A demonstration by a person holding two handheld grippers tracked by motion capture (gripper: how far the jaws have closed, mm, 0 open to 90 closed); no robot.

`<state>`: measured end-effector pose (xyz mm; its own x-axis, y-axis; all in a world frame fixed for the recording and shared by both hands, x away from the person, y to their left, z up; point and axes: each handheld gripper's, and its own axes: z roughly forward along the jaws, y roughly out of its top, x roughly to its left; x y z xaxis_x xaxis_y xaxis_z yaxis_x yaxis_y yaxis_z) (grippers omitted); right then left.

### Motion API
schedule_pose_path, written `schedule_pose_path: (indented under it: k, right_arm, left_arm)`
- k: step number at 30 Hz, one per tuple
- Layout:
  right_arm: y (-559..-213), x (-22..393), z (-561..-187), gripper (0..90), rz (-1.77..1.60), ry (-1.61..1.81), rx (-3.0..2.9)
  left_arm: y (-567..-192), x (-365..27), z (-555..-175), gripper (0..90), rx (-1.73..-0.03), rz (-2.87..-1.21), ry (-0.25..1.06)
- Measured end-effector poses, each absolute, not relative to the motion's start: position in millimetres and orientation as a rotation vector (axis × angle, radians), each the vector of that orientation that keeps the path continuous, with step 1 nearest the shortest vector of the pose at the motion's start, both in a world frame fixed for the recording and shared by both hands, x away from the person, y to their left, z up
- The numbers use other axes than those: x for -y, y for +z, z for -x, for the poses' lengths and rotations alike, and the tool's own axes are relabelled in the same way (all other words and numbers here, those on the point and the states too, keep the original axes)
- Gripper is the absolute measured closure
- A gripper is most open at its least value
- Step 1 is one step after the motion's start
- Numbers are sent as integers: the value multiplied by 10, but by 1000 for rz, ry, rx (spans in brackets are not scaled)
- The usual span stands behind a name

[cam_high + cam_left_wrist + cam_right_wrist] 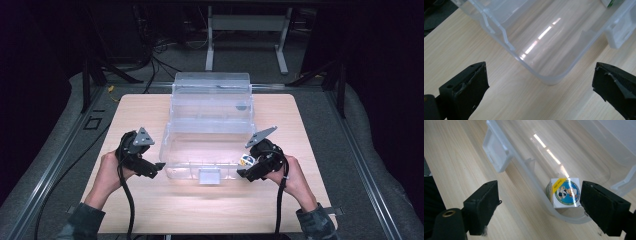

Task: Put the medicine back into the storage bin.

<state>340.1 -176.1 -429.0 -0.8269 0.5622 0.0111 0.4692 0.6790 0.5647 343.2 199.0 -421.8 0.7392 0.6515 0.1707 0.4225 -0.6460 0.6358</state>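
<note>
A little picture cube (564,192) sits inside the clear box (210,107), in its near right corner. The right gripper (539,205) is spread wide beside it. The left gripper (540,82) is spread too, holding nothing.

Light wood worktop (150,210) sits on grey carpet floor (60,135) w/ metal rails (47,167) along both sides. Behind: white desk frame legs (210,45), black cables (160,55) tangled on floor. Room edges v. dark; overhead light glares off the worktop.
</note>
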Motion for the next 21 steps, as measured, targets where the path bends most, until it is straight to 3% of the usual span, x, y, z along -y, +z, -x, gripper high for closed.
schedule_pose_path:
  k: [21]
  right_arm:
    - [-4353, 1710, -3433, 152, -829, 876, -2745]
  left_arm:
    - [-4011, -1857, -3894, 2, -797, -2333, 408]
